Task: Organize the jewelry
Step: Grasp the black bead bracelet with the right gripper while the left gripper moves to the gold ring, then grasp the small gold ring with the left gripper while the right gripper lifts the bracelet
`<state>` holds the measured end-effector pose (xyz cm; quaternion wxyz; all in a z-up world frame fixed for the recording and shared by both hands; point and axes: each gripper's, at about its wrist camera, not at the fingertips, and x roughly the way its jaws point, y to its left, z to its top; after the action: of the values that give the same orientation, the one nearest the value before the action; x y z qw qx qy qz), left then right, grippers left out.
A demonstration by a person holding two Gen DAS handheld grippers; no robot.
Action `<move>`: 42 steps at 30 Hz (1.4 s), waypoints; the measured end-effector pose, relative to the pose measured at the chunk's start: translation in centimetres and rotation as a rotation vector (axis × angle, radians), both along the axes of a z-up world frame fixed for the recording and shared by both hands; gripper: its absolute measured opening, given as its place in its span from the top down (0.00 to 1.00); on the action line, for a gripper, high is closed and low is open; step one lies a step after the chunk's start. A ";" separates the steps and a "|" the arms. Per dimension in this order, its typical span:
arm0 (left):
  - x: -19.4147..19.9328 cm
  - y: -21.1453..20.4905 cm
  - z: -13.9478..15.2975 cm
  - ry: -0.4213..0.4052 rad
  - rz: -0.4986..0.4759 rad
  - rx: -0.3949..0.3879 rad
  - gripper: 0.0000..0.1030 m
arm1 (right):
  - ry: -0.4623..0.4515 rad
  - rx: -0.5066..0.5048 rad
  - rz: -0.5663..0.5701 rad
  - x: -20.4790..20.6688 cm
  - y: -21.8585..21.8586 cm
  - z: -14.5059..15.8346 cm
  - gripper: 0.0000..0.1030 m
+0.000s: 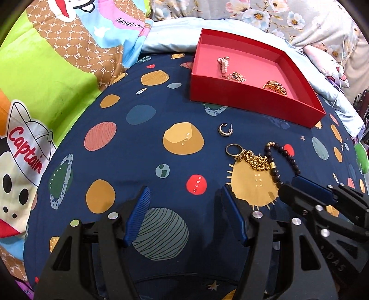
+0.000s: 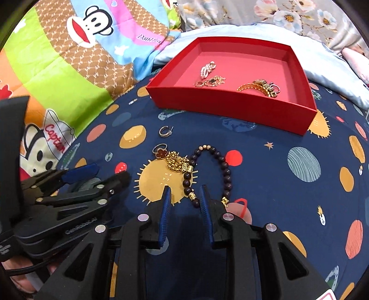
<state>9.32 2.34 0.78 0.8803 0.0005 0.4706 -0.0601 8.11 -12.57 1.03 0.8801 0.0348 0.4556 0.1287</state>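
A red tray [image 1: 251, 101] [image 2: 230, 107] lies at the far side of the blue planet-print sheet, holding a pearl piece [image 2: 208, 68], a gold brooch [image 2: 212, 81] and a gold chain bracelet [image 2: 260, 87]. On the sheet lie a silver hoop earring [image 1: 224, 130] [image 2: 165, 132], a ring [image 1: 231, 150] [image 2: 159, 150], a gold chain [image 1: 256, 160] [image 2: 176, 161] and a dark bead bracelet [image 1: 284, 159] [image 2: 207, 170]. My right gripper [image 2: 185, 196] is open, its fingers straddling the bracelet's near left side. My left gripper [image 1: 185, 200] is open and empty, left of the jewelry.
A bright cartoon quilt [image 1: 46, 69] [image 2: 57, 57] is bunched along the left. A pale blue pillow [image 1: 175, 37] and floral bedding [image 2: 299, 18] lie behind the tray. The right gripper also shows in the left wrist view [image 1: 322, 203], the left gripper in the right wrist view [image 2: 80, 182].
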 end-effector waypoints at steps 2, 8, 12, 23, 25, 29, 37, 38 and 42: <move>0.1 0.0 0.0 0.000 0.000 0.000 0.40 | 0.004 -0.008 0.002 0.2 0.1 -0.2 0.78; 0.4 -0.1 0.1 0.005 -0.002 -0.023 0.40 | -0.003 -0.048 -0.003 0.4 -0.1 -0.7 0.93; 0.8 -0.7 0.4 0.004 -0.021 -0.038 0.40 | -0.010 -0.048 -0.022 -0.2 -0.8 -0.7 0.93; 3.0 -3.6 0.8 -0.023 -0.075 -0.030 0.49 | -0.001 -0.011 -0.050 -1.0 -2.2 -0.7 0.93; 3.3 -3.8 0.6 -0.022 -0.075 -0.026 0.55 | -0.002 -0.010 -0.048 -1.0 -2.2 -0.7 0.93; 3.7 -4.0 0.2 -0.014 -0.083 -0.021 0.63 | -0.003 -0.002 -0.048 -0.9 -2.3 -0.8 0.93; 3.9 -4.4 0.0 -0.028 -0.095 -0.003 0.66 | -0.002 0.010 -0.053 -0.8 -2.4 -0.8 0.93; 4.0 -4.4 -0.1 -0.031 -0.096 -0.002 0.68 | -0.001 0.011 -0.054 -0.9 -2.4 -0.8 0.93; 4.3 -4.3 -0.1 -0.038 -0.085 -0.014 0.74 | 0.000 0.015 -0.056 -0.9 -2.4 -0.8 0.94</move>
<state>13.60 -1.99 0.68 0.8857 0.0157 0.4530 -0.1006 7.23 -15.00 0.21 0.8831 0.0542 0.4534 0.1076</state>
